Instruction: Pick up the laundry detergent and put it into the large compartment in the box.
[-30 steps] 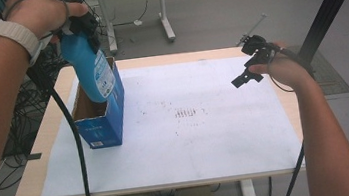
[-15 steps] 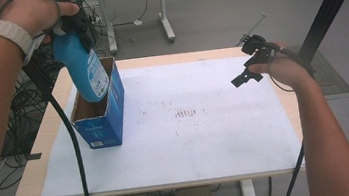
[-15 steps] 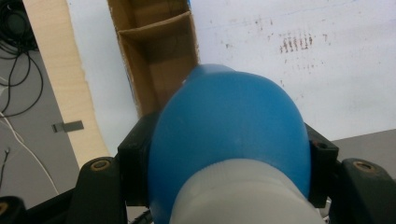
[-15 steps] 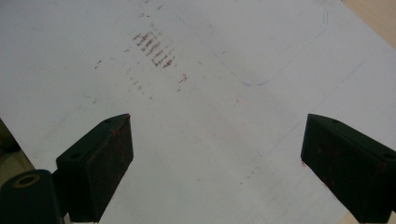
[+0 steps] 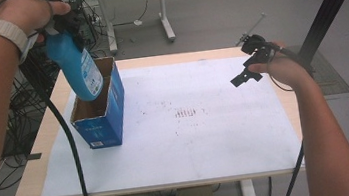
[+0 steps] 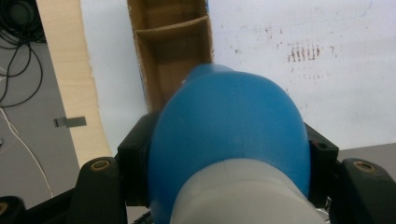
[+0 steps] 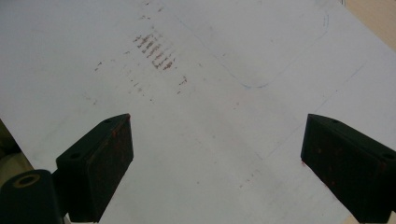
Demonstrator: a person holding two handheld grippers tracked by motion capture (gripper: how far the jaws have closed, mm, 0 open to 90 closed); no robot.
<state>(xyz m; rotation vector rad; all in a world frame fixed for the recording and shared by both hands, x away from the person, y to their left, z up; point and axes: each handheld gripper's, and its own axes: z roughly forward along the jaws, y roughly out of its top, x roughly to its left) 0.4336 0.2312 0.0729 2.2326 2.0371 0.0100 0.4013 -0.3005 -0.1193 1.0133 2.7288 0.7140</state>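
Change since a second ago: the blue bottle (image 5: 75,65) was carried a little toward the far left corner of the table and tipped further, its base kept above the box's opening; the right hand (image 5: 284,67) was kept where it had been.
Left gripper (image 5: 64,26): it was seen clamped on the bottle's upper part, the jaws pressed against both flanks of the blue body in the left gripper view (image 6: 229,154), with the white top of the bottle nearest the camera.
Bottle position: it was held aloft and tilted, top toward the far left, base pointed down into the open mouth of the blue cardboard box (image 5: 101,114); whether the base touched the cardboard could not be told.
Box: it was stood upright on the white sheet (image 5: 206,124) near the table's left edge, open at the top, brown inside; a cardboard divider (image 6: 170,30) was seen across its interior in the left gripper view.
Right gripper (image 5: 247,71): it was held above the right far part of the sheet, well apart from the box; in the right gripper view the two black jaws were spread wide with nothing between them, bare white sheet below.
Sheet marks: a small patch of reddish-brown smudges (image 5: 184,113) was noted near the middle of the sheet, also seen ahead of the right jaws (image 7: 154,51).
Table (image 5: 52,143): a light wooden edge was seen around the sheet.
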